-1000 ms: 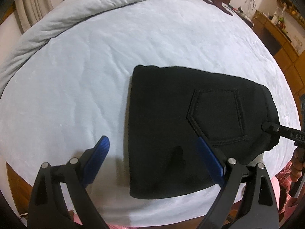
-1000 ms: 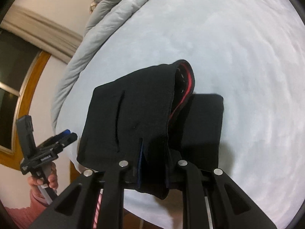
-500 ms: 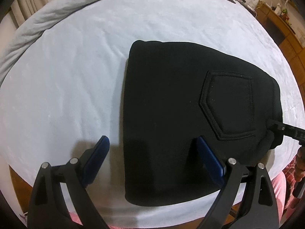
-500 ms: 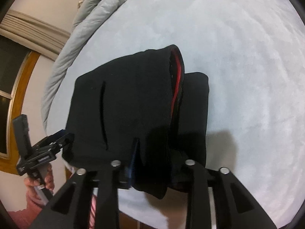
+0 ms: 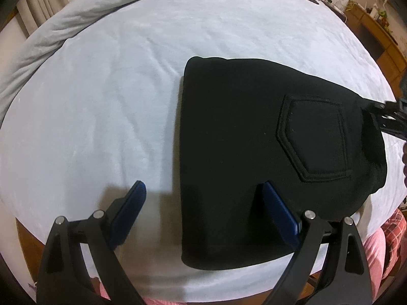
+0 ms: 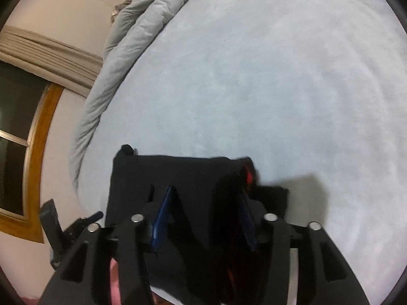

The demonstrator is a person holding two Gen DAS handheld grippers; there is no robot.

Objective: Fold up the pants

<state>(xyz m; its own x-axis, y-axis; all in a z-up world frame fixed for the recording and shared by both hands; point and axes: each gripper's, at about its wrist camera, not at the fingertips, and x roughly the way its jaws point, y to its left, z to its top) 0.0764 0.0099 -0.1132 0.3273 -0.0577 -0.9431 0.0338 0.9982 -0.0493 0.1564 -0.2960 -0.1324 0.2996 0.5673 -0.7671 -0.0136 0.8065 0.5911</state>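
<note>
Black pants (image 5: 249, 152), folded into a thick block with a back pocket on top, lie on the pale blue bed (image 5: 101, 101) near its front edge. My left gripper (image 5: 203, 193) hovers open over the block's left edge, one blue pad above the sheet and the other above the fabric, touching neither. My right gripper (image 6: 205, 192) sits at the waistband end (image 6: 249, 172), where red lining shows. Its jaws are closing with black fabric between them, but the pads do not visibly press. In the left wrist view the right gripper (image 5: 389, 114) enters from the right edge.
A rumpled grey duvet (image 5: 76, 17) runs along the bed's far left side. Wooden furniture (image 5: 376, 33) stands at the back right. A wood-framed window (image 6: 25, 152) is on the left wall. A person's pink checked clothing (image 5: 396, 231) is at the near bed edge.
The right gripper's jaws have spread apart from a tight grip on the waistband and it has moved in lower over the pants. The raised waistband end has settled onto the bed. The left gripper barely moved.
</note>
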